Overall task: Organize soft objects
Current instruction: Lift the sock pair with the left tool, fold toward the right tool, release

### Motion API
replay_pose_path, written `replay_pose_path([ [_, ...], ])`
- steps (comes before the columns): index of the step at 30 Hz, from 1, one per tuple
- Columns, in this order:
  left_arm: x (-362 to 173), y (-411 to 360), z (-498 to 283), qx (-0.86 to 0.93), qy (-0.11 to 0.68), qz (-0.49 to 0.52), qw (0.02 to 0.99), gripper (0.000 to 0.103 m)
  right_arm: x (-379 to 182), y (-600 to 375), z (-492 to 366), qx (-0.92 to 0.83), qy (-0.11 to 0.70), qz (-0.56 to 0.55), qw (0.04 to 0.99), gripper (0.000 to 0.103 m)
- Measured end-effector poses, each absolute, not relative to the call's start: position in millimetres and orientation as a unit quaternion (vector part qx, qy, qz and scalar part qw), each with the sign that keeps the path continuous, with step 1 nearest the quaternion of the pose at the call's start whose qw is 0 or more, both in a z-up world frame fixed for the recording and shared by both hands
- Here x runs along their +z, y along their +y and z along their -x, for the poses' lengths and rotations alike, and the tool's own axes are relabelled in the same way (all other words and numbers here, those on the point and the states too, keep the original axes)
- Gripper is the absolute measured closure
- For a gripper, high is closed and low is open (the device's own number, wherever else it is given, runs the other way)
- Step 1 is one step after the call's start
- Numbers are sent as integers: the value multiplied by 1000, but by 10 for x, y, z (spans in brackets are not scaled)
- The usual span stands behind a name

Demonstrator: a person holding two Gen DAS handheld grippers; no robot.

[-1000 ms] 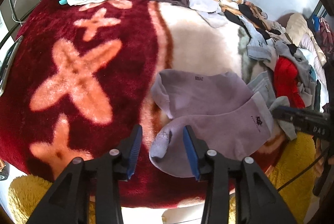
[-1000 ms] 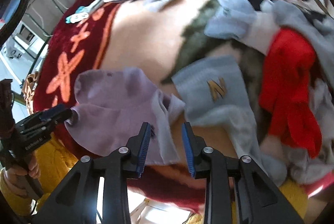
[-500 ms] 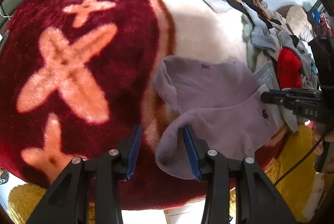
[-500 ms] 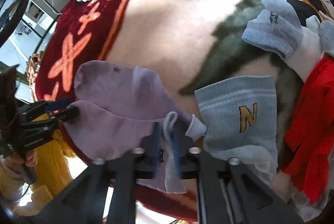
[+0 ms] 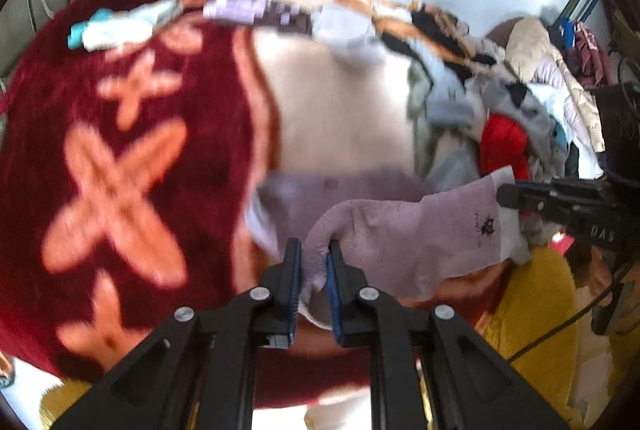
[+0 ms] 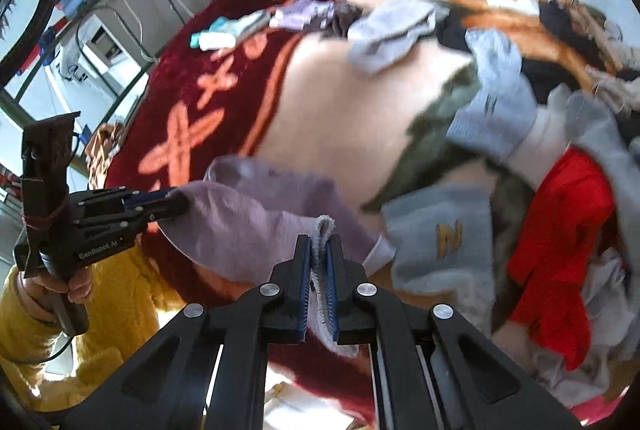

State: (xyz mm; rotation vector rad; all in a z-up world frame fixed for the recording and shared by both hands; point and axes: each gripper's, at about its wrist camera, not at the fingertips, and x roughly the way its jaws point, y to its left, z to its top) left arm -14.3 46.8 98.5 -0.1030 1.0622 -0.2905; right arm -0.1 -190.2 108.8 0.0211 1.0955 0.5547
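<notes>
A plush blanket of dark red with orange crosses and a cream centre covered the whole bed, and along its right side lay a heap of mixed clothes, a red garment and a grey-blue sock with a gold letter among them. A row of small socks sat at the far edge. Between those, the cream middle looked bare, the best open room for laying anything down; the near edge of the bed dropped away just under both tools.

The pale purple knitted sock hung stretched between the two tools, lifted off a second purple sock lying flat beneath it. The left gripper was clamped on its toe end, and the right gripper was pinched tight on the white-banded cuff.

Judging by the sag, the sock was light, limp and stretchy, unlikely to slip from the pads but quick to fold or bunch. Hold by the two ends seemed right; easing tension would probably let it drape onto its mate. The heap close at the right could snag a trailing edge.
</notes>
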Motion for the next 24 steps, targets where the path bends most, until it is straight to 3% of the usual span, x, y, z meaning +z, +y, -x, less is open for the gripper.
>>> replay_pose_path([
  [4, 1173, 428, -143, -130, 465, 29, 875, 90, 1298, -1884, -154, 242, 472, 4, 847, 95],
  [10, 1043, 391, -489, -110, 458, 6, 882, 90, 1349, -1706, -208, 239, 426, 59, 870, 95],
  [16, 742, 518, -343, -92, 484, 8, 870, 89, 965, -1588, 64, 278, 449, 99, 843, 95],
  [20, 620, 687, -182, -75, 497, 28, 864, 79, 705, -1585, 266, 298, 477, 124, 818, 95],
  [24, 615, 749, -55, -71, 501, 37, 862, 74, 493, -1576, 428, 297, 503, 160, 795, 95],
])
